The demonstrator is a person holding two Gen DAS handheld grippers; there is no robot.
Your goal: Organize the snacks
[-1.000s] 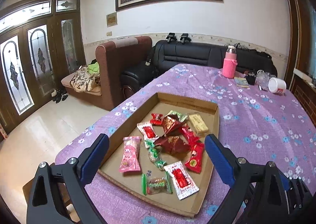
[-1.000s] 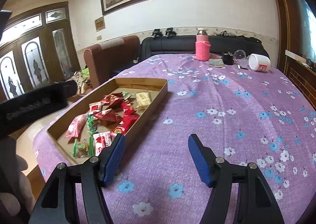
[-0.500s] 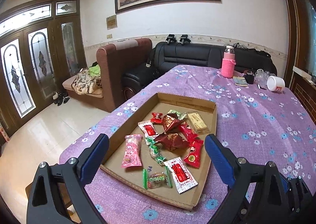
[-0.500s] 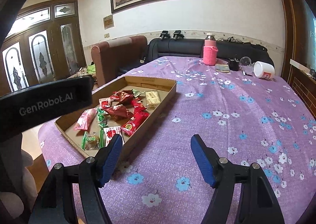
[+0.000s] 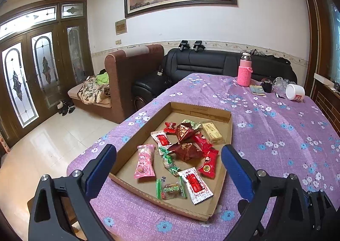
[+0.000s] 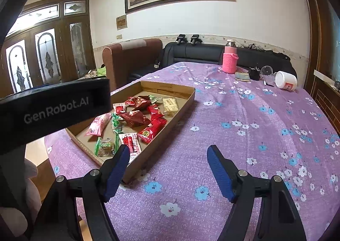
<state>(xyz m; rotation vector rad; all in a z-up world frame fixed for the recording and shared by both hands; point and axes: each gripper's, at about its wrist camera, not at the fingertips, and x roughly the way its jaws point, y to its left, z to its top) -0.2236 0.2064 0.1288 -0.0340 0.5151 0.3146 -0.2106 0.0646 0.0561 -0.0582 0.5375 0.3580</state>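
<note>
A shallow cardboard tray (image 5: 227, 115) lies on the purple flowered tablecloth (image 5: 276, 126) and holds several wrapped snacks: a pink packet (image 5: 145, 161), red packets (image 5: 208, 163), dark red pouches (image 5: 187, 150), green candies (image 5: 170, 162) and a beige bar (image 5: 211, 131). My left gripper (image 5: 167, 168) is open and empty, above the tray's near end. My right gripper (image 6: 167, 167) is open and empty over the cloth, right of the tray (image 6: 187, 100). The left gripper's black body (image 6: 53, 105) crosses the left of the right wrist view.
At the table's far end stand a pink-sleeved bottle (image 5: 244, 73), a white tub on its side (image 5: 295, 92), a dark cup (image 5: 267, 87) and a small book (image 5: 257, 90). A brown armchair (image 5: 131, 75) and black sofa (image 5: 212, 64) stand beyond the table.
Both grippers have pulled back and risen from the tray, so more of the table shows. Both stay open. The snacks have not moved.
</note>
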